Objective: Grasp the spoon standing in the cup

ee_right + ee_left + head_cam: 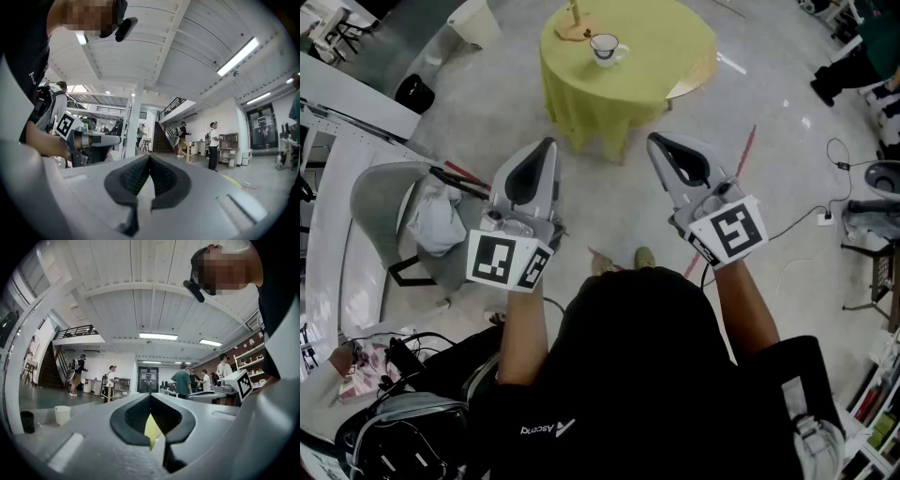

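Observation:
A white cup (606,48) stands on a round table with a yellow-green cloth (656,56) at the top of the head view. The spoon in it is too small to make out. Both grippers are held up over the floor, well short of the table, with their tips toward it. My left gripper (547,143) is shut with nothing in it, its dark pads meeting at the tip (150,395). My right gripper (655,139) is also shut and holds nothing (150,157). The cup shows in neither gripper view.
A wooden stand (575,25) sits on the table beside the cup. To the left are a grey chair (380,202) with a white cloth, a black bin (414,92) and a white bucket (474,21). Cables (825,211) lie at the right. People (181,379) stand far off.

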`<state>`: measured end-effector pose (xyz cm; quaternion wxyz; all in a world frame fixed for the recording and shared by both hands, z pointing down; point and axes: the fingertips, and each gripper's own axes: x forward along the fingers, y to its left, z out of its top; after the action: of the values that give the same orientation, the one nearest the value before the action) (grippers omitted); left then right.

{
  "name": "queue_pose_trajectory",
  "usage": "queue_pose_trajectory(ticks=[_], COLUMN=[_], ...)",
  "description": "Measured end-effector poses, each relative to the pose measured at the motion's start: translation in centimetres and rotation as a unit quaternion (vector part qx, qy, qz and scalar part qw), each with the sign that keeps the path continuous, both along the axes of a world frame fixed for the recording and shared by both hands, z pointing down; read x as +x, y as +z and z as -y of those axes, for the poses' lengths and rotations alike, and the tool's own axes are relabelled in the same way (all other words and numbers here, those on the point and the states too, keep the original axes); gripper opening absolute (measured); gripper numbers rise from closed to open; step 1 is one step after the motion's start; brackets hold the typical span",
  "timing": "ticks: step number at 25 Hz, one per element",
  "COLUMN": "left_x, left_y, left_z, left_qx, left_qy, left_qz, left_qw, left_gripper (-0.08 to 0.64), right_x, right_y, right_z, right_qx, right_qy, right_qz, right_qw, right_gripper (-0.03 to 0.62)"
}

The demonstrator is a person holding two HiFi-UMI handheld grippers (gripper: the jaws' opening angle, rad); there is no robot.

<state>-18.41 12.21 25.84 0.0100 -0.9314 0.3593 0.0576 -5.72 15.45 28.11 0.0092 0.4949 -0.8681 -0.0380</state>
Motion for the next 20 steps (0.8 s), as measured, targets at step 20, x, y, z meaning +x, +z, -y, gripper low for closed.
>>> queue_pose_trajectory(ticks=[20], left_x=[-4.3], left_y=[1.9], left_z=[5.9], left_qx=[-0.018], left_qy=[0.044], left_qz=[-0.023], left_qw=[0.9986], left_gripper=[0.011], right_x=[-4.7], right_y=[1.6], right_z=[3.2], right_qx=[-0.016], right_qy=[0.041], right_qz=[-0.023], right_qw=[0.999], right_gripper=[0.003])
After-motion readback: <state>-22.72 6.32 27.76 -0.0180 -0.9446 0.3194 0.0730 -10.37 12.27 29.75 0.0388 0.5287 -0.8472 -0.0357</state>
